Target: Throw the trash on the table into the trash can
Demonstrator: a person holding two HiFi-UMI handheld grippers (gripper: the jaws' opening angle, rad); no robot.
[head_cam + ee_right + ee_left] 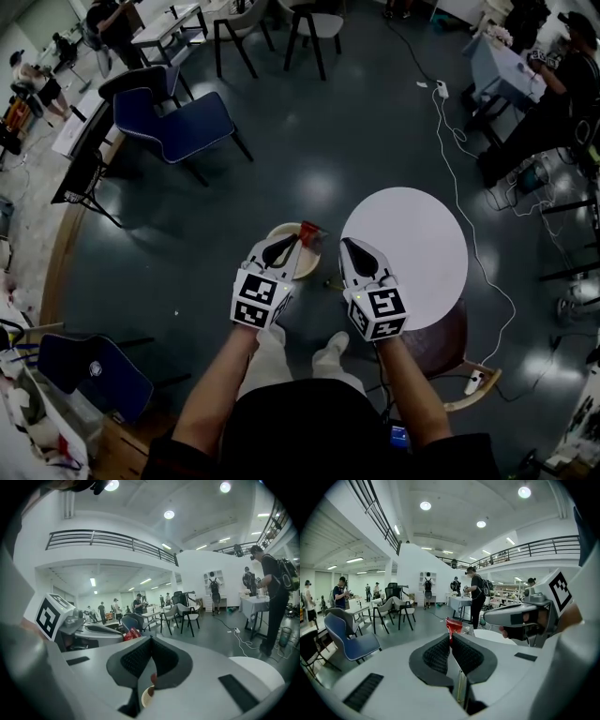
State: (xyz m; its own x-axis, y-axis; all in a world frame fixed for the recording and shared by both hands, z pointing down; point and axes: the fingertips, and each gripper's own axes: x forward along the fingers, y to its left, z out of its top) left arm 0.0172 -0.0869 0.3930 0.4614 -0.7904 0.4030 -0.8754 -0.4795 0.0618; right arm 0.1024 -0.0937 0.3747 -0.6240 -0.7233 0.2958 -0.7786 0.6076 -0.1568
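Our left gripper [296, 241] pinches a crinkled red wrapper [311, 232] over a round beige bin [307, 267] — our right gripper [346, 243] is closed, empty.

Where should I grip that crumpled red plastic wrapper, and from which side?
The crumpled red plastic wrapper is a thin sheet: pinch its near edge across both faces, coming edge-on from the person's side, as the left gripper holds it now.

Round ceiling lamps [425, 505] light the hall evenly; the dark floor [319, 187] carries soft glare; fisheye edges curve and blacken.
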